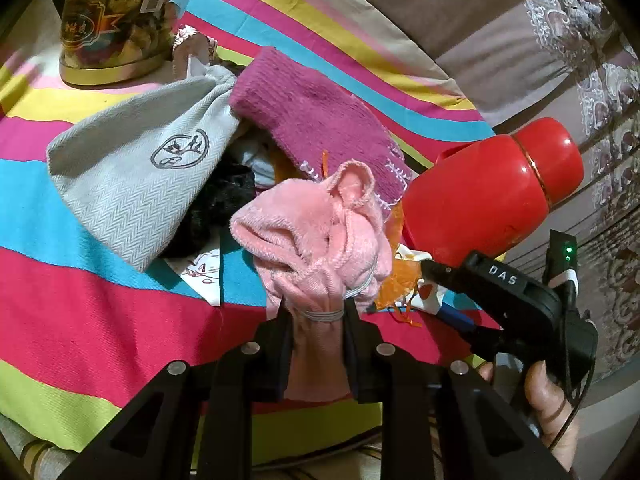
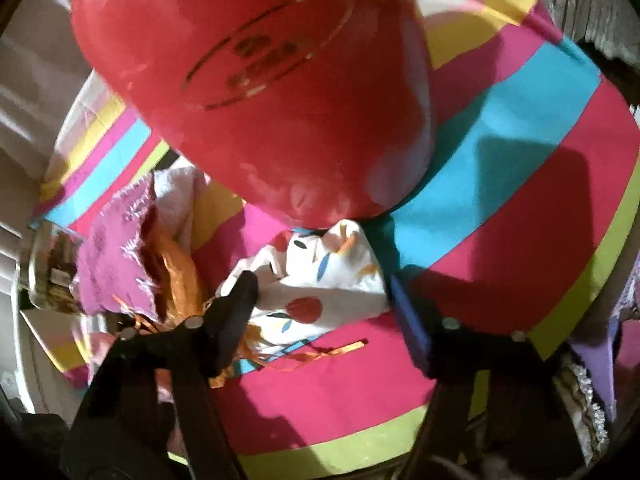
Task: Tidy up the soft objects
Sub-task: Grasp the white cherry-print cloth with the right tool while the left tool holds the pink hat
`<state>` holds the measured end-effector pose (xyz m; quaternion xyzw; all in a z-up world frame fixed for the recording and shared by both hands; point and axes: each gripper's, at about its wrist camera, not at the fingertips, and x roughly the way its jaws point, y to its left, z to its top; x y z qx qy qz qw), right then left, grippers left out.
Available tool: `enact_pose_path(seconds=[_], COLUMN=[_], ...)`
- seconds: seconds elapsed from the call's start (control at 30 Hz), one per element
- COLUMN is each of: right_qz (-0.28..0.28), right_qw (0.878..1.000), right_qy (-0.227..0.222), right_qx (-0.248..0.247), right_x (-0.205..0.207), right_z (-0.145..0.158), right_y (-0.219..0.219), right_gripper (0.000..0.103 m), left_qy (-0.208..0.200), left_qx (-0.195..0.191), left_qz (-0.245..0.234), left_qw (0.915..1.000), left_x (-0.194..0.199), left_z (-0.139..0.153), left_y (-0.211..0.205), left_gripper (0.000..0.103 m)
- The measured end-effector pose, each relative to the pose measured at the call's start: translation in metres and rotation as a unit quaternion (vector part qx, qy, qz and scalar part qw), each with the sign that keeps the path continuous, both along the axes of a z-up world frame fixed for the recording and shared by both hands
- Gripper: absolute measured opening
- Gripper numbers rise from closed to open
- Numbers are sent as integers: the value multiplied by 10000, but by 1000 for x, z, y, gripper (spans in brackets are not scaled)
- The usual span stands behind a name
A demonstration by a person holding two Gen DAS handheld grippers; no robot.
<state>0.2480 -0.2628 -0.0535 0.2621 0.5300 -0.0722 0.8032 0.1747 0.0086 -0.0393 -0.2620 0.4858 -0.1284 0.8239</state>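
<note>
**Pink fleece pouch lifted, the rest of the pile unsorted**

Pink plush drawstring pouch (image 1: 316,232), soft and crumpled, sits at the centre of the left wrist view, its gathered neck bound by a grey elastic cord and pinched between the two black fingers of the left gripper (image 1: 316,312). That gripper is clenched on the fabric; the pouch bulges above the fingers and looks limp and fuzzy, with folds flopping toward the upper right.

By my reading, the tidying is at an early stage. One item is in hand, while the others lie in a loose heap on the round striped tablecloth (image 1: 100,312): a grey herringbone cloth bag with a stamped emblem (image 1: 136,176) at centre left, a magenta knitted cloth (image 1: 320,120) above the pouch, something black and furry (image 1: 224,208) between them, and an orange mesh ribbon bag (image 2: 176,276) at the left of the right wrist view. No container or sorted stack is visible.

In the right wrist view the right gripper (image 2: 324,292) stands with its fingers apart on either side of a white cloth printed with red fruit (image 2: 308,292), which lies partly under a glossy red flask (image 2: 256,88) filling the upper frame. The pads do not press on the cloth, so it is not yet grasped. A gold-lidded clear jar (image 1: 116,20) stands at the upper left of the left wrist view.
</note>
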Motion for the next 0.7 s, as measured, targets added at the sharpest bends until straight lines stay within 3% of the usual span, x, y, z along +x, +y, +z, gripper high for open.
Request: enact_pose_path(seconds=[0.07, 0.17, 0.53, 0.7], right_qz=[19, 71, 76, 61], right_qw=[10000, 9999, 9993, 9981], right_qy=[0, -80, -352, -587], right_qx=[-24, -17, -66, -182], right_x=[-2, -6, -40, -57], right_z=[0, -1, 9, 32], right_y=[-2, -3, -23, -25], right_gripper=[52, 47, 42, 42], left_qy=[-2, -13, -52, -197], left_qx=[-9, -1, -37, -63], left_qz=[10, 1, 0, -32], left_qw=[10000, 10000, 10000, 9998], left_x=[0, -1, -2, -3], left_z=[0, 0, 1, 5], left_y=[0, -1, -1, 0], left_gripper=[23, 23, 23, 23])
